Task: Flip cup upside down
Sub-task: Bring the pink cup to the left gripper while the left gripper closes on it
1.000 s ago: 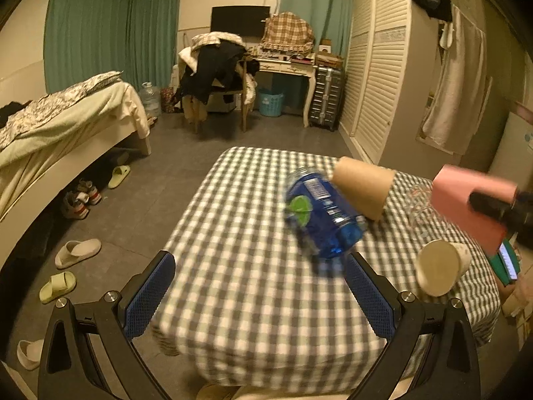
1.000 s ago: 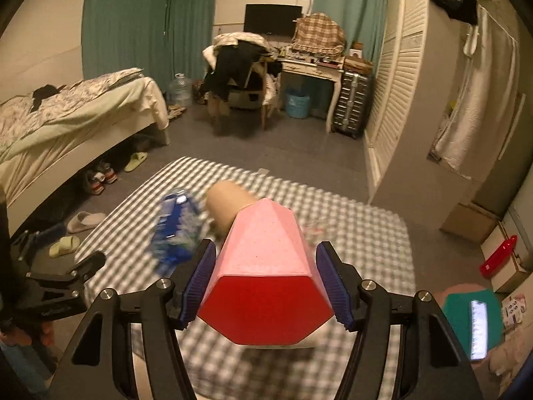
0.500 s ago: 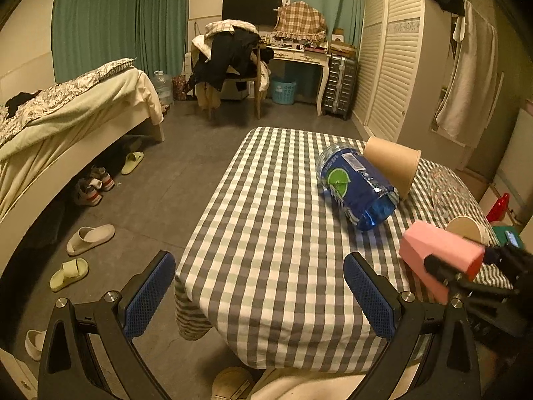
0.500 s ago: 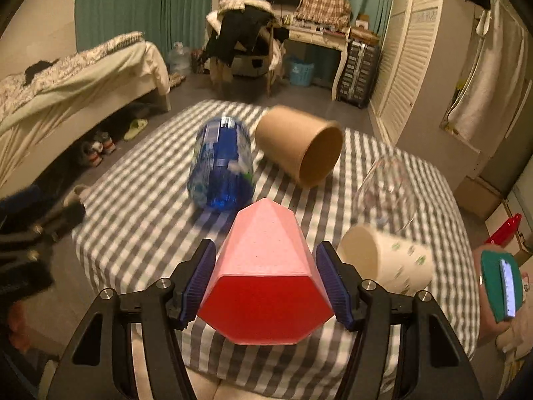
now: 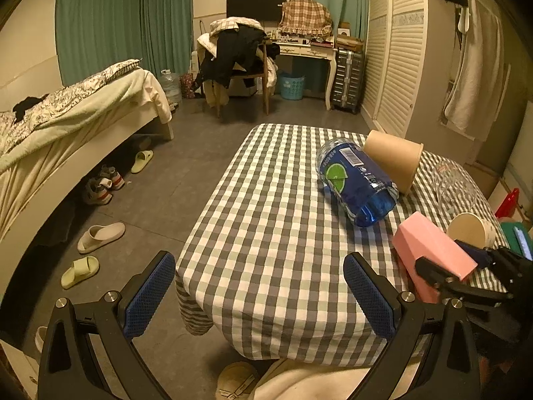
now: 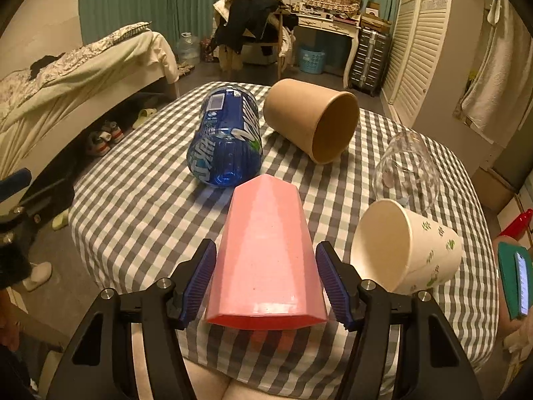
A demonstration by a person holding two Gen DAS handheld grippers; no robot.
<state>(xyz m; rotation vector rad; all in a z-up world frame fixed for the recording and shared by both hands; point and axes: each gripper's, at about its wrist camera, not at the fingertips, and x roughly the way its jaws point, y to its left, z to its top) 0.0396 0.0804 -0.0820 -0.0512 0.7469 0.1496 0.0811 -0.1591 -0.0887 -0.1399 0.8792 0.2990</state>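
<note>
A pink faceted cup (image 6: 266, 250) is held between the blue pads of my right gripper (image 6: 266, 278). It is tipped so its closed base points away and its open rim faces the camera, low over the near edge of the checked table (image 6: 140, 206). In the left wrist view the pink cup (image 5: 433, 253) shows at the right, with the right gripper (image 5: 446, 281) clamped on it. My left gripper (image 5: 260, 296) is open and empty, off the table's near left corner.
Lying on the checked cloth are a blue plastic bottle (image 6: 226, 140), a brown paper cup (image 6: 313, 120), a clear glass (image 6: 408, 166) and a white paper cup (image 6: 406, 250). A phone on a green case (image 6: 516, 280) sits at the right edge. A bed (image 5: 66, 126) stands left.
The right gripper has lowered and tilted the pink cup toward the table, base now pointing away. The left gripper has pulled back from the table and stayed open.
</note>
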